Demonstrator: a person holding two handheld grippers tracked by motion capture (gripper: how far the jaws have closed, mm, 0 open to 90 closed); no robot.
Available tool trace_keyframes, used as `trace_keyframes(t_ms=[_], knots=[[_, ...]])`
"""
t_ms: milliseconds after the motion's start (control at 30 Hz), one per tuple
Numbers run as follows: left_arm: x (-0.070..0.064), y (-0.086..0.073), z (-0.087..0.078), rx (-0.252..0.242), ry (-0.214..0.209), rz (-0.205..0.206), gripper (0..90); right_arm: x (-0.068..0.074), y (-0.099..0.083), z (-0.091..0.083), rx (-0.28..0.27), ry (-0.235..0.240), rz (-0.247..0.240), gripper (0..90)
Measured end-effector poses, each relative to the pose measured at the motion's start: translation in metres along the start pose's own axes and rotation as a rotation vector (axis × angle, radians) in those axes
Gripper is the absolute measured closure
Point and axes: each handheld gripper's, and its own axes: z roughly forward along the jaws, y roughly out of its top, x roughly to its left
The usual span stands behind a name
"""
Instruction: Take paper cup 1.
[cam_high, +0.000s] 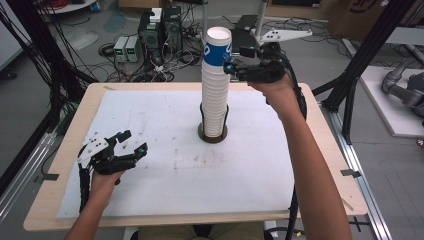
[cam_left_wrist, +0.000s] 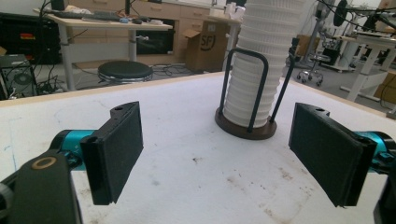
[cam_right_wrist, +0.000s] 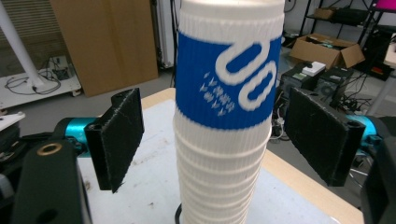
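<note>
**Top cup lined up, grab not yet made**

Over at the near left corner of the surface (cam_high: 165, 210), the left tool (cam_high: 131, 141) hovers low, jaws wide apart, holding nothing. Moving along: the cup stack (cam_high: 215, 107) stands upright in its wire holder (cam_high: 212, 134) toward the far edge, near the middle. Up at its top, the right tool (cam_right_wrist: 210, 140) straddles the blue-banded cup (cam_right_wrist: 226, 79), jaws apart on either side, not touching. My read: the pull-off is all ahead.
</note>
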Motion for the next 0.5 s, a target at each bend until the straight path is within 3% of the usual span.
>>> trace_keyframes(t_ms=[167, 500], knots=[[0.001, 0.0, -0.001, -0.002, 0.003, -0.007, 17.7, -0.002, 0.012, 0.009, 0.009, -0.028, -0.005, 20.6], [0.002, -0.001, 0.0, -0.001, -0.002, -0.015, 17.7, -0.003, 0.027, 0.032, 0.032, -0.035, 0.015, 20.6]])
